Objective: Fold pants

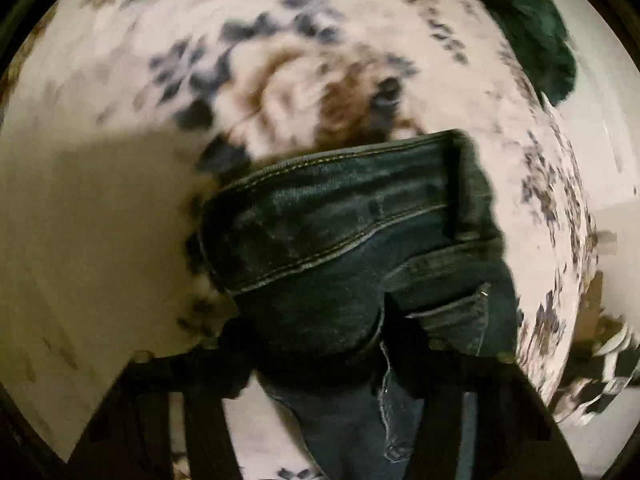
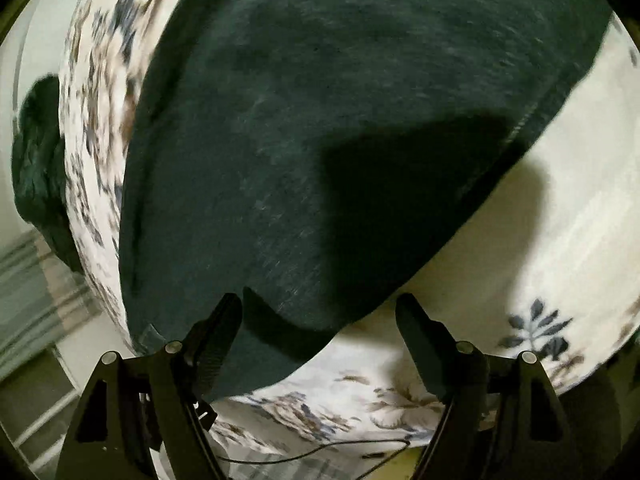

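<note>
Your left tool (image 1: 340, 364) pinches the jeans (image 1: 344, 240) at the waistband to carry the fold. Your right tool (image 2: 320, 344) gapes wide, empty, jeans edge at its 12 o'clock on the bed (image 2: 520, 240).

Right gripper (image 2: 320, 332): matte black all over, two flat wedge-shaped fingers (image 2: 420, 344) on triangular cut-out arms, round silver pivot pins at the joints, and a thin black cable trailing underneath. Left gripper (image 1: 332, 364): same black frame, mostly shadowed and blurred.

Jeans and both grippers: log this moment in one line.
jeans: between left gripper fingers | right gripper: open at jeans' edge | surface: floral bedspread
</note>
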### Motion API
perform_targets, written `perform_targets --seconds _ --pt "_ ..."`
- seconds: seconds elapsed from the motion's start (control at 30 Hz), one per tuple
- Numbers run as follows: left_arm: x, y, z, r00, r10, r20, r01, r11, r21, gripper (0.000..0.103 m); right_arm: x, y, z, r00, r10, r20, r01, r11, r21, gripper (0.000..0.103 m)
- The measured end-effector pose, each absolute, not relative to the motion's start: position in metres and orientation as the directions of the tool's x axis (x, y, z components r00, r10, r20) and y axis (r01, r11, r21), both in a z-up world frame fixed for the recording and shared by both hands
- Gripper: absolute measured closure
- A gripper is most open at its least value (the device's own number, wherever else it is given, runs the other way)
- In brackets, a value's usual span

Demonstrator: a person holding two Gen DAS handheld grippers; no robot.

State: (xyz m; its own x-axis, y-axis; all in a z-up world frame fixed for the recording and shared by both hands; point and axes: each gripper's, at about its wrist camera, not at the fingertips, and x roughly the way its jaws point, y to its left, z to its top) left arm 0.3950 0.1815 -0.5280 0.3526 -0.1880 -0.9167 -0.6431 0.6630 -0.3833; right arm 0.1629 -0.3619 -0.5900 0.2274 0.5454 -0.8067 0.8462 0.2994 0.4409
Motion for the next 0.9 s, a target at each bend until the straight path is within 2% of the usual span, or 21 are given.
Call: perform_targets --seconds 0.03,0.1,0.2,0.27,0.37,0.43,0.47,0.53,0.57,0.6,0.63,0.67,0.7,0.73,0.9 --pt "0.394 0.18 -0.524 0.368 -0.181 -0.912 -0.63 0.673 -0.388 0.069 0.161 -0.364 -0.592 0.252 0.538 -0.804 0.844 0.284 0.455 0.032" --pt "0.389 0.181 -0.517 0.384 -0.178 -0.906 -0.625 0.672 -0.397 0.073 0.156 -0.368 -0.594 0.285 0.513 -0.809 0.843 0.268 0.467 0.068" --pt "0.377 0.19 -0.5 0.412 -0.196 -0.89 -0.616 0.66 -0.43 0.076 0.149 -0.371 -0.591 0.323 0.483 -0.813 0.852 0.224 0.472 0.09" --pt "0.373 0.196 -0.496 0.412 -0.206 -0.888 -0.613 0.658 -0.437 0.076 0.151 -0.369 -0.578 0.326 0.47 -0.821 0.837 0.261 0.481 0.093" --pt "0.375 0.199 -0.52 0.363 -0.238 -0.901 -0.64 0.639 -0.427 0.074 0.154 -0.369 -0.573 0.311 0.477 -0.822 0.82 0.302 0.486 0.093" --pt "0.374 0.202 -0.531 0.337 -0.253 -0.907 -0.661 0.622 -0.419 0.067 0.157 -0.373 -0.58 0.294 0.493 -0.819 0.81 0.325 0.487 0.093" --pt "0.373 0.202 -0.53 0.336 -0.255 -0.907 -0.66 0.623 -0.42 0.066 0.158 -0.377 -0.584 0.287 0.51 -0.811 0.806 0.329 0.491 0.092" --pt "0.373 0.199 -0.522 0.329 -0.254 -0.91 -0.646 0.642 -0.413 0.062 0.157 -0.381 -0.589 0.278 0.539 -0.795 0.8 0.328 0.502 0.076" --pt "0.37 0.196 -0.514 0.322 -0.238 -0.916 -0.634 0.664 -0.395 0.06 0.155 -0.385 -0.589 0.273 0.548 -0.79 0.797 0.331 0.505 0.062" --pt "0.368 0.193 -0.509 0.308 -0.218 -0.926 -0.63 0.683 -0.37 0.055 0.149 -0.392 -0.587 0.288 0.55 -0.784 0.793 0.323 0.518 0.047" --pt "0.366 0.189 -0.504 0.292 -0.199 -0.935 -0.624 0.702 -0.345 0.051 0.144 -0.399 -0.585 0.312 0.543 -0.78 0.788 0.311 0.532 0.042" --pt "0.362 0.183 -0.497 0.275 -0.177 -0.945 -0.606 0.731 -0.314 0.039 0.133 -0.41 -0.58 0.343 0.526 -0.778 0.784 0.295 0.545 0.035" --pt "0.359 0.177 -0.492 0.262 -0.156 -0.952 -0.594 0.752 -0.287 0.028 0.126 -0.421 -0.576 0.365 0.506 -0.781 0.784 0.285 0.551 0.032" --pt "0.356 0.171 -0.488 0.25 -0.133 -0.959 -0.585 0.769 -0.259 0.026 0.114 -0.437 -0.57 0.393 0.468 -0.791 0.788 0.272 0.552 0.031" --pt "0.34 0.11 -0.47 0.214 -0.063 -0.975 -0.458 0.875 -0.158 0.025 0.061 -0.527 -0.545 0.529 0.219 -0.82 0.809 0.162 0.565 0.031"
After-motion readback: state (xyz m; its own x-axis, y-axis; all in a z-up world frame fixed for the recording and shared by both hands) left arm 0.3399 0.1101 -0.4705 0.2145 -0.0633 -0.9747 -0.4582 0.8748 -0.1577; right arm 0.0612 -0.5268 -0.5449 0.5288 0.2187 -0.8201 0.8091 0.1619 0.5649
